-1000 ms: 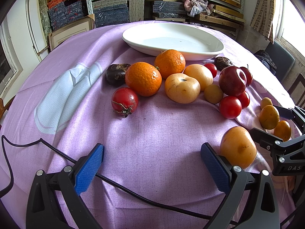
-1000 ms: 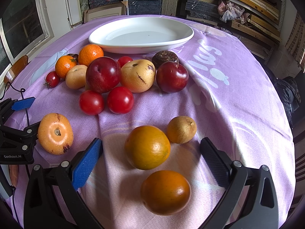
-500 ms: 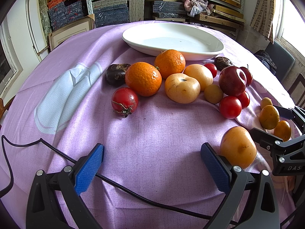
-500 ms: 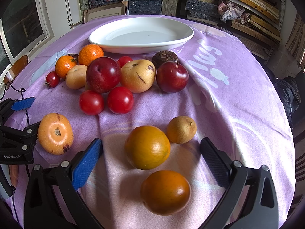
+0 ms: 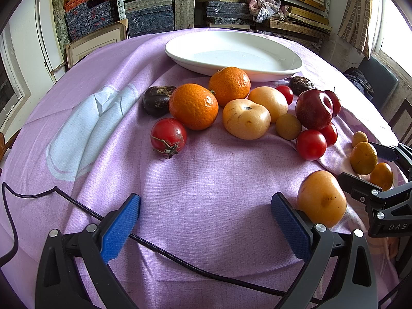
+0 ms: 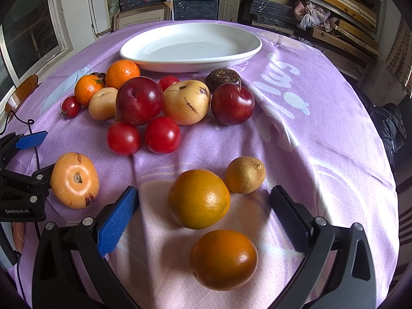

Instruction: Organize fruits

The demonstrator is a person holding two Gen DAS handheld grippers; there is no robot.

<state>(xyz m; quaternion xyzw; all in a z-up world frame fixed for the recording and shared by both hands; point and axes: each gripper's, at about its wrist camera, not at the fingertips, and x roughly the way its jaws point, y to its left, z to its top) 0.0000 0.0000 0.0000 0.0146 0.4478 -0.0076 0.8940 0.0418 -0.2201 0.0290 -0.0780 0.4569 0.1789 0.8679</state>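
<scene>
The white plate point(image 6: 190, 49) sits bare at the far side of the purple cloth point(image 5: 206, 193). Just in front of it crowd oranges point(image 5: 193, 106), plums point(image 6: 139, 100) and tomatoes point(image 6: 162, 135). Nearer, the left gripper point(image 5: 204, 215) and right gripper point(image 6: 203, 212) gape wide, holding nothing; three small yellow fruits point(image 6: 198, 198) lie between the right one's fingers.
</scene>
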